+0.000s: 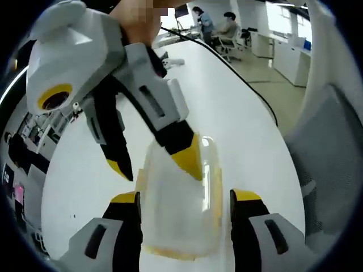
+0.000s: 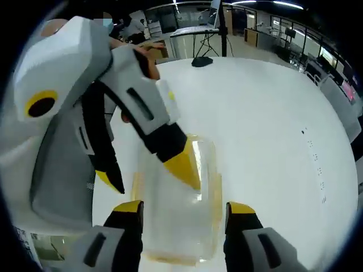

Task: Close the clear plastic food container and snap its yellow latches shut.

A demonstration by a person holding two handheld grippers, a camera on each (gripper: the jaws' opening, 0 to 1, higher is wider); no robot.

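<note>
Container lies lengthwise between both open grippers' fingers, left gripper and right gripper opposed; neither grips.

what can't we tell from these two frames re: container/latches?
- Latch state: the container is blurred in both views; yellow edges show, but snapped or not, cannot tell.
- Container's near end: cut off by the bottom edge, right gripper view.
- Far end: covered by the other claw's yellow fingertip.
- Whether either claw's jaws touch the container walls: unclear.
</note>
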